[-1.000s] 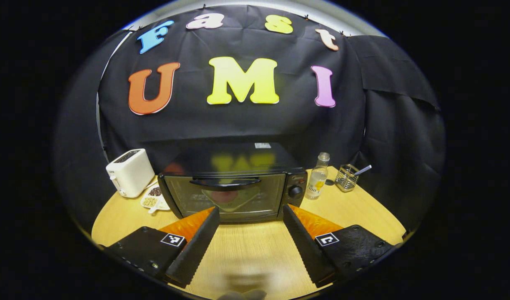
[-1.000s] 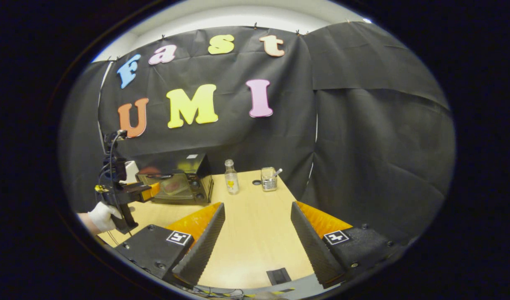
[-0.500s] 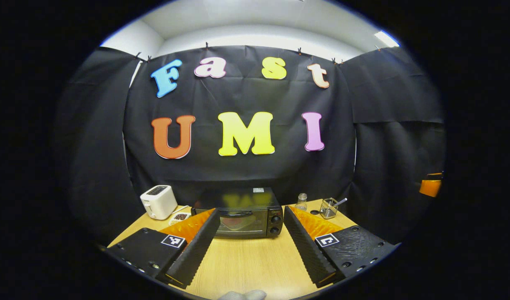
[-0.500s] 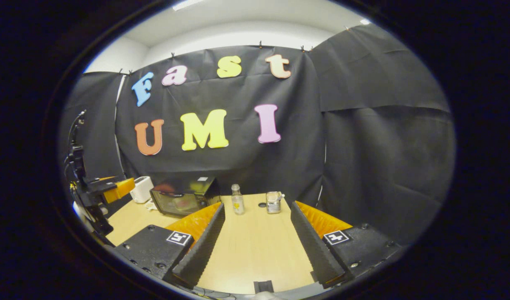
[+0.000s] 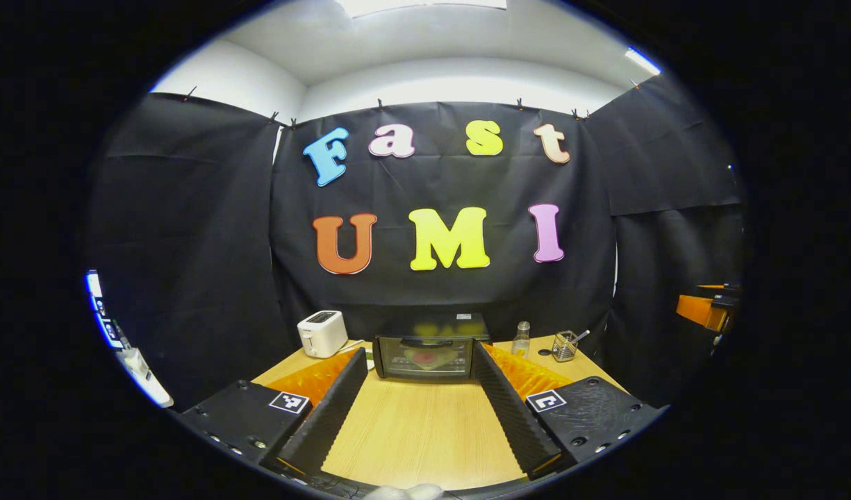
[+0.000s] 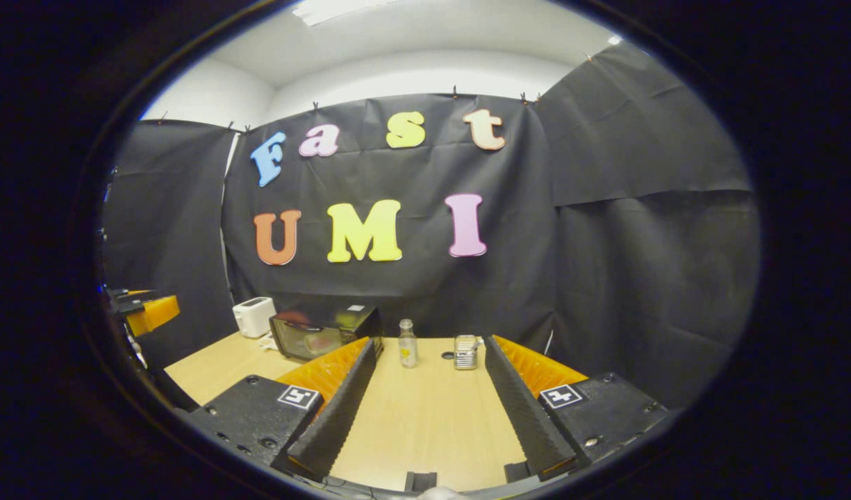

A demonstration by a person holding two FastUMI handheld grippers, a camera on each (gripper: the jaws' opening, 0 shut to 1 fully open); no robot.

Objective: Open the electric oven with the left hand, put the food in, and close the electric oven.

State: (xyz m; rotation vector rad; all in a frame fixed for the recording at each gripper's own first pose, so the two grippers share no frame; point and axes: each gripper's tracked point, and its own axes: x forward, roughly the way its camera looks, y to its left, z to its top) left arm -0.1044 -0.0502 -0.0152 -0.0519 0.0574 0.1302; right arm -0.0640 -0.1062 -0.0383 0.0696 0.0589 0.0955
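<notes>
Electric oven [image 5: 428,355] at the table's [image 5: 411,430] far edge: door shut, food inside; task apparently complete. Left gripper [image 5: 415,406] and right gripper [image 6: 425,410] spread, empty.

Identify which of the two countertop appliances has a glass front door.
The black electric oven; the white toaster beside it has top slots and no door.
</notes>
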